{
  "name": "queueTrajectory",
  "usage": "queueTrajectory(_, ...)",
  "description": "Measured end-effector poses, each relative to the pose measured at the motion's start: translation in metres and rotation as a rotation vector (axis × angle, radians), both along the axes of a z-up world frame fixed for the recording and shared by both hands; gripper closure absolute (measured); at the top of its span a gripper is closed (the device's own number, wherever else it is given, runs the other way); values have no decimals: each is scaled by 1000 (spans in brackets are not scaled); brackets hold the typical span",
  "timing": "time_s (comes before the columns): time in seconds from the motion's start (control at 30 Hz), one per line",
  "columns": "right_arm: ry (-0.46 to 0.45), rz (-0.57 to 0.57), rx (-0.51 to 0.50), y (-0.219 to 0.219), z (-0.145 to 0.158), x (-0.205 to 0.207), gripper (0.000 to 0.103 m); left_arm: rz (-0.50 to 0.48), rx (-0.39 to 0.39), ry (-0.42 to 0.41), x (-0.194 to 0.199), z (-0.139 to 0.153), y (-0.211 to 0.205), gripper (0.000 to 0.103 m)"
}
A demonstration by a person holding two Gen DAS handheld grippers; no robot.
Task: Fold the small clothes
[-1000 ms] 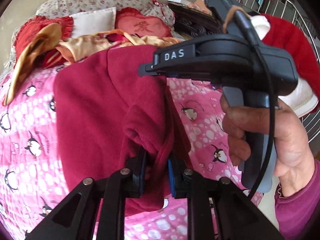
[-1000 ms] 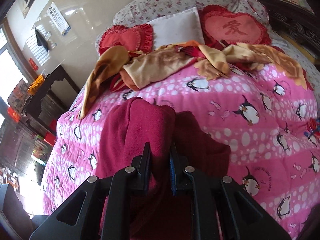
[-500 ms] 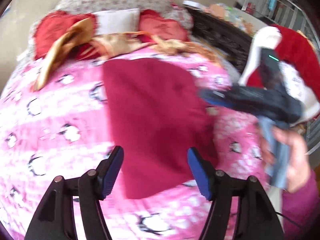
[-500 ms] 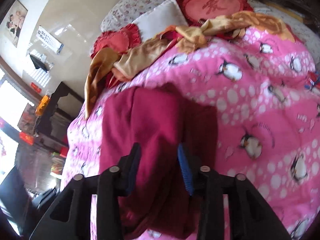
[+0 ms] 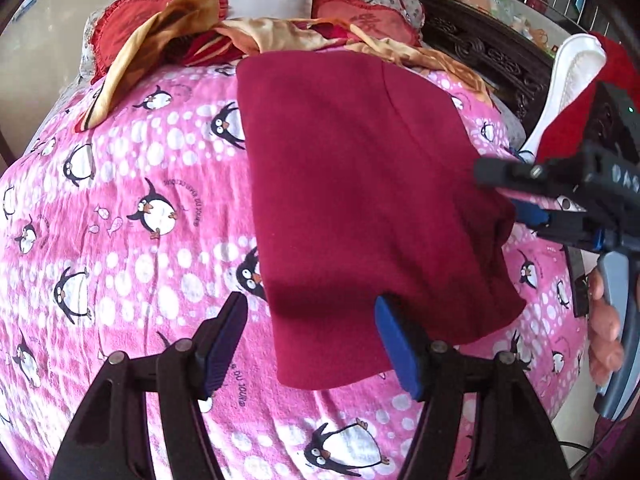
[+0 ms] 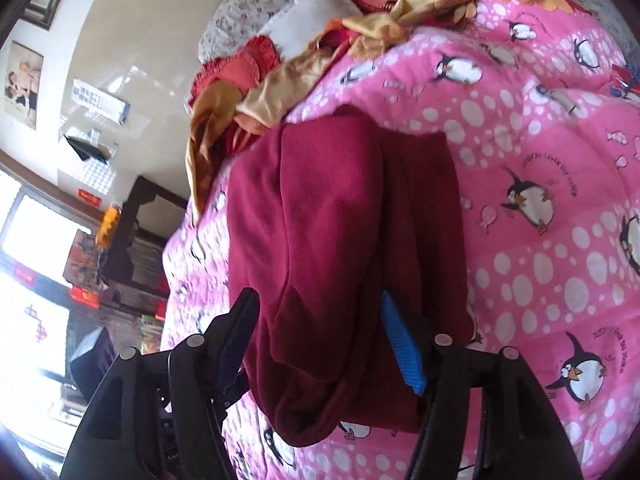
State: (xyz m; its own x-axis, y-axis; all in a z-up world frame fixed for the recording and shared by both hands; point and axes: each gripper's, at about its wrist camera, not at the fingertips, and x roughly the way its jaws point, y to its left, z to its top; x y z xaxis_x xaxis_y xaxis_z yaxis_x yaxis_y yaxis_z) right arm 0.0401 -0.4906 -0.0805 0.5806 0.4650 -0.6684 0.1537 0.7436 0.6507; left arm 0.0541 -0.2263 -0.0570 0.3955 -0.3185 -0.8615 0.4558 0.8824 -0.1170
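A dark red fleece garment [image 5: 360, 184] lies folded flat on the pink penguin bedspread [image 5: 120, 220]. My left gripper [image 5: 316, 344] is open and empty above its near edge. My right gripper [image 6: 320, 340] is open, its jaws standing either side of a raised fold of the same garment [image 6: 332, 240] without pinching it. The right gripper also shows at the right edge of the left wrist view [image 5: 560, 200], at the garment's right side.
Gold and orange cloths [image 5: 280, 36], red heart cushions [image 5: 360, 16] and a white pillow [image 5: 268, 0] lie at the head of the bed. A red and white item [image 5: 576, 80] hangs at right beside a dark carved headboard [image 5: 480, 52]. Dark furniture [image 6: 132, 240] stands beyond the bed's left side.
Both grippers opened and let go of the red garment, which now lies flatter on the bed. Both have pulled back from it, and the right gripper has moved to the garment's right side.
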Motion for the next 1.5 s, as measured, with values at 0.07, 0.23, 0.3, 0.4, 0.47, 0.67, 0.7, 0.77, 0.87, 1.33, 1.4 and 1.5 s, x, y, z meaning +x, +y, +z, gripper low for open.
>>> queueTrajectory(0.07, 18, 55, -60, 15, -7, 5, 77, 0, 8, 3, -1, 0, -2, 33)
queueTrajectory(0.23, -70, 52, -218, 14, 12, -14, 99, -8, 1, -28, -4, 8, 1, 33)
queueTrajectory(0.3, -58, 24, -262, 7, 9, -20, 99, -12, 16, -35, -4, 4, -2, 33)
queueTrajectory(0.4, 18, 6, -281, 1, -18, -15, 100, -20, 37, -6, -1, -9, -9, 33)
queueTrajectory(0.47, 6, -2, -255, -2, -18, -14, 98, -18, 35, -7, -2, -11, -9, 33)
queueTrajectory(0.67, -98, -125, -251, -21, 24, -1, 80, -14, 18, 2, 1, -14, -10, 32)
queueTrajectory(0.7, -98, -133, -251, -24, 27, 10, 76, -12, 15, 5, 1, -14, -10, 32)
queueTrajectory(0.77, -64, -133, -271, -25, 24, 33, 74, -9, 12, 11, 2, -13, -11, 32)
queueTrajectory(0.87, -6, -96, -288, -23, 14, 64, 76, -11, 16, 9, 3, -13, -13, 32)
queueTrajectory(1.33, -39, -120, -452, -30, 2, 61, 103, -16, 38, -8, 11, -18, -24, 21)
queueTrajectory(1.4, -52, -135, -452, -28, 17, 51, 102, -12, 41, -14, 9, -19, -25, 21)
queueTrajectory(1.5, -104, -124, -447, -17, 38, 34, 100, -7, 44, -21, 9, -19, -25, 21)
